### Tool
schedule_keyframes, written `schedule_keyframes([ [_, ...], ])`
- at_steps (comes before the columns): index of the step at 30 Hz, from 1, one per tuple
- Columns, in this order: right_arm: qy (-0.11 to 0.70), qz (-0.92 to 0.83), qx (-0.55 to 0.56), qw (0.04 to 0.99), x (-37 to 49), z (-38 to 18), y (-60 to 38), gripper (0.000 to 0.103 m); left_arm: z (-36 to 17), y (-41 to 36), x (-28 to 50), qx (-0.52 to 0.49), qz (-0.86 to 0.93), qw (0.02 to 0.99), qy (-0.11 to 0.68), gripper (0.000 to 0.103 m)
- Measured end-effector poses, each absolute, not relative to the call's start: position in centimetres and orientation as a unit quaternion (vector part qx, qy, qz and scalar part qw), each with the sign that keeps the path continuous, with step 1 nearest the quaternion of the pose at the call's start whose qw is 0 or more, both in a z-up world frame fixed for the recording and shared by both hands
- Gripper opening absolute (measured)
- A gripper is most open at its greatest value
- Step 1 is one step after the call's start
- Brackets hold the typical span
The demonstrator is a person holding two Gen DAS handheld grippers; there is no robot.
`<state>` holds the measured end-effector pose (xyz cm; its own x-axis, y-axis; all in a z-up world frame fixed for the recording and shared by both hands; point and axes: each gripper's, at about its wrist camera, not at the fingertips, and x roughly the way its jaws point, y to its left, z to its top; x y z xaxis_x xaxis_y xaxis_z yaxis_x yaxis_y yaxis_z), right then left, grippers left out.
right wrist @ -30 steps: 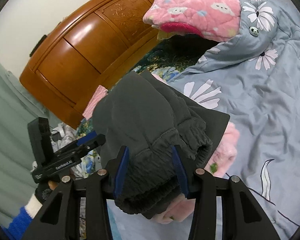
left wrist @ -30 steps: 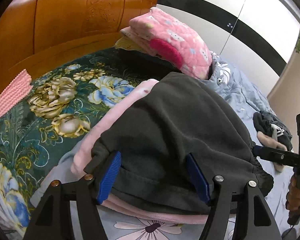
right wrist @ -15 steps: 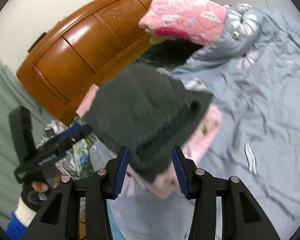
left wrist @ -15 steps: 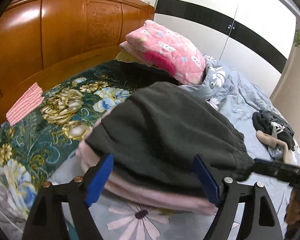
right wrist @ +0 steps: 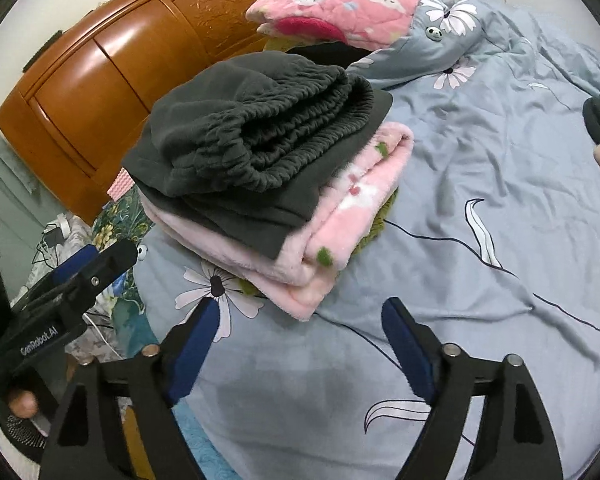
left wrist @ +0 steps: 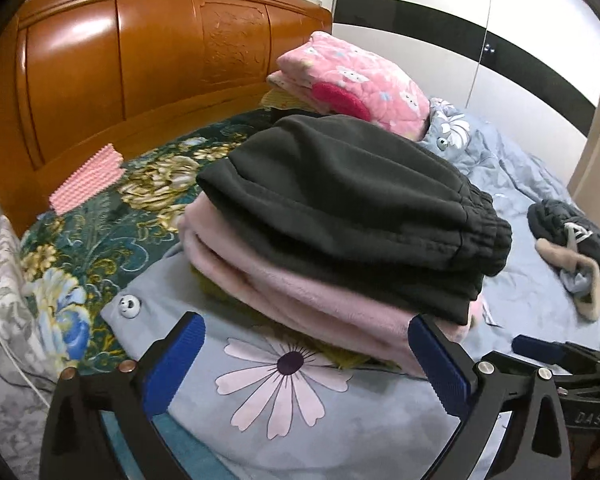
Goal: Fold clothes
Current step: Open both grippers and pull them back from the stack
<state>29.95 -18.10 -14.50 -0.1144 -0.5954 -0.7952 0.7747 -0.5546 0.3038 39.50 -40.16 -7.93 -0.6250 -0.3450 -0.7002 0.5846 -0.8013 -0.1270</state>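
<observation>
Grey-blue floral bedspread (right wrist: 480, 152) carried the folded dark grey fleece trousers (right wrist: 256, 136) atop pink plush garments (right wrist: 340, 216), just ahead of my left claw (left wrist: 306, 364) and right claw (right wrist: 300, 344), both wide open, empty, clear of the stack.

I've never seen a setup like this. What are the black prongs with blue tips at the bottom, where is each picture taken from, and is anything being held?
There is no robot here. A person holds a pair of hand-held tongs in each hand, and each carries a wide-angle camera looking out along its two blue-padded fingers. One picture comes from the left tongs, the other from the right tongs. In each view the other tool shows at the edge.

Both look at a bed with a grey-blue flowered duvet. On it sits a folded stack: dark grey trousers on top of a pink fleece garment. A pink quilted bundle lies near the wooden headboard.

Nothing is held: both tongs are open, short of the stack.
</observation>
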Motion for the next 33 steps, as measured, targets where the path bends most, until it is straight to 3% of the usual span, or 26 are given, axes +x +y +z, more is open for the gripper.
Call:
schedule_keyframes([
  [5, 0.092, -0.749, 0.471, 0.457, 30.3, -14.6, -17.7, 0.098, -8.6, -39.3, 39.9, 0.350, -0.879, 0.270, 0.178, 0.103],
  [11, 0.102, -0.759, 0.464, 0.444, 30.5, -14.9, -17.2, 0.103, -9.3, -38.2, 39.1, 0.367, -0.872, 0.283, 0.156, 0.103],
  [33, 0.112, -0.805, 0.387, 0.436, 31.2, -14.8, -15.1, 0.103, -10.5, -35.3, 39.2, 0.337, -0.881, 0.308, 0.122, 0.103],
])
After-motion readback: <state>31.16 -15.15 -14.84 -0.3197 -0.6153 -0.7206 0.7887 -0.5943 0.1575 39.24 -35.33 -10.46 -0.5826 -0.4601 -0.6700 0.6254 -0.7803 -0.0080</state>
